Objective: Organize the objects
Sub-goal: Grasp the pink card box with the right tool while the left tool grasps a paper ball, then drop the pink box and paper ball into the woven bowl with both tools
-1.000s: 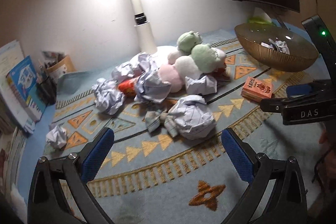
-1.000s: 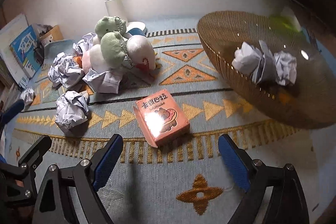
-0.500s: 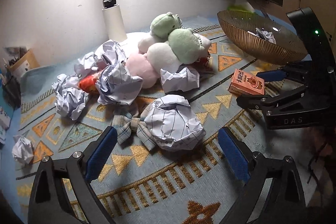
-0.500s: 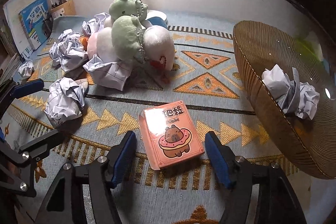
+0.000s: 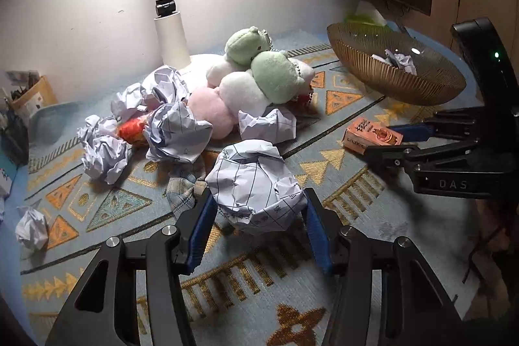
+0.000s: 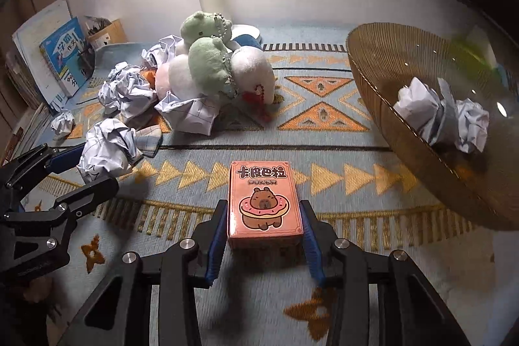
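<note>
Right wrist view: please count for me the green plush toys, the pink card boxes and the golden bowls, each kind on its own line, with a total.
Green plush toys: 2
Pink card box: 1
Golden bowl: 1
Total: 4

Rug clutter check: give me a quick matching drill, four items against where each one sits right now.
Items:
1. pink card box
2. big crumpled paper ball
3. two paper wads
4. green plush frog

Places:
A. inside the wicker basket
B. between the left tool's pads
C. atop the plush pile
D. between the right tool's pads

Pairs: 1-D, 2-B, 3-A, 4-C
</note>
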Demonstrator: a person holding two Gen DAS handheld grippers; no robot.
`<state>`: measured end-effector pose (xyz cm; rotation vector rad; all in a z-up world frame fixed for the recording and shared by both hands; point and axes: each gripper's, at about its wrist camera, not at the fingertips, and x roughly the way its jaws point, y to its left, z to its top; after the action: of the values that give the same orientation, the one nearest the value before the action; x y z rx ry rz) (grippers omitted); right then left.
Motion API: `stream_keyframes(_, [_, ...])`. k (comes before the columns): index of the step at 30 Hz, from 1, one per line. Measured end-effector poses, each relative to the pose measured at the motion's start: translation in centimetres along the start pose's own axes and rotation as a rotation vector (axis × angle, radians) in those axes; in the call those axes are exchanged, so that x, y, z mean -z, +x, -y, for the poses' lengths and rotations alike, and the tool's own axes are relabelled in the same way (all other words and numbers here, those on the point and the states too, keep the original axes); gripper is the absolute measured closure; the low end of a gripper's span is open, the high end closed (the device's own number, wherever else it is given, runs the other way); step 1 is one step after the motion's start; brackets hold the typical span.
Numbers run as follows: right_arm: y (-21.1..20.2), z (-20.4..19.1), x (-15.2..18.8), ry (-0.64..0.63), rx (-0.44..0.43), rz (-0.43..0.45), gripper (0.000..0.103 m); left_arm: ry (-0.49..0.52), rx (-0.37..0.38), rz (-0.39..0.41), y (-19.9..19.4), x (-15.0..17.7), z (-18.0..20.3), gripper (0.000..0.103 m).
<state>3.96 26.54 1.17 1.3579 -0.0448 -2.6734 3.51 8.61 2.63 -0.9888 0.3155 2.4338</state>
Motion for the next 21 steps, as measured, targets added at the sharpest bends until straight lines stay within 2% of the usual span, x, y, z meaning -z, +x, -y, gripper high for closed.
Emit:
stream_keyframes(2, [-1.1, -0.2, 0.7, 0.01, 0.015, 0.011, 0.062, -0.004, -0.009, 0.022, -1.3, 0.3, 0.5, 0.052])
stream_keyframes(5, [-2.4, -0.5, 1.6, 0.02, 0.042, 0.021, 0.062, -0.027, -0.07, 0.016, -2.5, 1.3, 1.0, 0.052])
stream_keyframes(7, [-2.7, -1.0, 2.3, 0.017, 0.08, 0.016, 0.062, -0.085, -0.052, 0.016, -3.4, 2.6, 0.8, 0.052])
stream_keyframes(10, [-3.0, -1.2, 3.3, 0.019, 0.088, 0.015, 0.062, -0.177, -0.008, -0.001, -4.3, 4.7, 0.1, 0.052])
stream_keyframes(13, [-2.8, -1.8, 4.1, 0.005, 0.087, 0.004, 0.062, -0.203, -0.041, 0.0, -5.3, 6.0, -0.1, 0.052])
stream_keyframes(17, [-1.9, -2.3, 4.6, -0.008, 0.084, -0.037, 0.062, -0.242, -0.031, -0.021, -5.0, 6.9, -0.4, 0.052])
stream_keyframes(21, [-1.7, -2.3, 4.5, -0.016, 0.087, -0.041, 0.06, -0.25, -0.013, -0.043, -4.4, 7.3, -0.2, 0.052])
